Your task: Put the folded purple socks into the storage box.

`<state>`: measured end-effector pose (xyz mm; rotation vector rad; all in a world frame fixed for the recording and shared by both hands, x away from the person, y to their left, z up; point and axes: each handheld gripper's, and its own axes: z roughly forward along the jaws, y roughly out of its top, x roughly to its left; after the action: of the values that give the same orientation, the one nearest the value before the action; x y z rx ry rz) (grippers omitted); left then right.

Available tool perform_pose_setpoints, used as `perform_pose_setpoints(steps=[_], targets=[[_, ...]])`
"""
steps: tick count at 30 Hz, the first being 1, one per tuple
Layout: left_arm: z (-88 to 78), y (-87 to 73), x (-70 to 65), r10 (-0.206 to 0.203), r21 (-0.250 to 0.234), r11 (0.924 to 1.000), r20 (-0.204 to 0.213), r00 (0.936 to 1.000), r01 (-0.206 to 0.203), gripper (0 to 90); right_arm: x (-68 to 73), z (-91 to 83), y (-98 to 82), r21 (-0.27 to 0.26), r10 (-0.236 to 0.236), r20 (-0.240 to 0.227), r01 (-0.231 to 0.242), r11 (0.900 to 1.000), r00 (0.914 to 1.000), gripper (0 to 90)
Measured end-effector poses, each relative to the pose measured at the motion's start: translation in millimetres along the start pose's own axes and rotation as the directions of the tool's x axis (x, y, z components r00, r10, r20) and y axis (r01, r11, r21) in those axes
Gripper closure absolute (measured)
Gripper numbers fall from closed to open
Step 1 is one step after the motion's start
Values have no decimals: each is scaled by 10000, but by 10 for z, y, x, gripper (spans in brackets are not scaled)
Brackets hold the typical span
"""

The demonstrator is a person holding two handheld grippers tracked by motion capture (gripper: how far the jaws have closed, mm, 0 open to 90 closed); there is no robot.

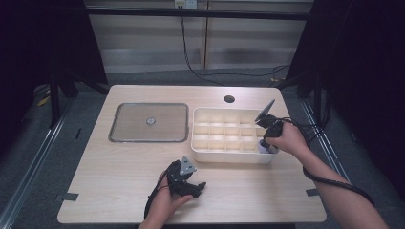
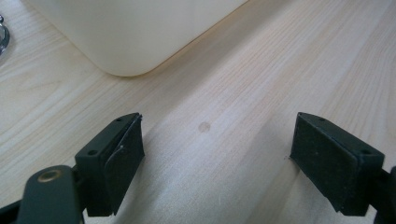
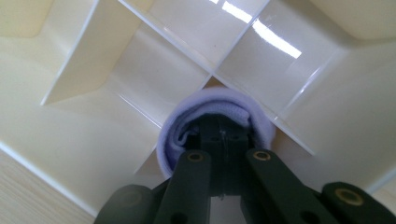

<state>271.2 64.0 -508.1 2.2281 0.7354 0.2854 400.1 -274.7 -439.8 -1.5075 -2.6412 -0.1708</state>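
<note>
The right tongs (image 3: 219,140) are pressing together on a rolled pale-lilac cloth (image 3: 187,123), likely a sock, and are pushing it down into the compartment at the near right corner of the cream divided box (image 1: 229,156), which is sitting on the right half of the tabletop (image 1: 119,176). In the right gripper view the roll is bulging around the jaw tips and is sitting against the crossing of the dividers. To do this well, the person's right hand should be keeping the tongs upright and centred over that one cell, so the roll is seating below the divider tops rather than riding over one. Spreading the jaws only slightly before lifting straight up should be keeping the fabric from snagging and coming out again. The left tongs (image 2: 217,158) are standing spread and empty over bare wood near the tabletop's front edge, close to the box.
</note>
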Motion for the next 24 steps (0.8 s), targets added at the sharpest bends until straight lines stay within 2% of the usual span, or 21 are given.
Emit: perform_pose_setpoints(steps=[12,18,24], targets=[[2,2,-1,-6,18,10000,-6,10000,6,166,69,124,70,-29,-42,11,42,10000,10000,900],[3,2,-2,-4,11,10000,-6,10000,4,166,120,154,105,228,-171,379,162,9996,9991,900],[3,2,-2,-6,16,10000,-6,10000,6,166,85,157,95,181,-34,165,31,9998,9999,900]])
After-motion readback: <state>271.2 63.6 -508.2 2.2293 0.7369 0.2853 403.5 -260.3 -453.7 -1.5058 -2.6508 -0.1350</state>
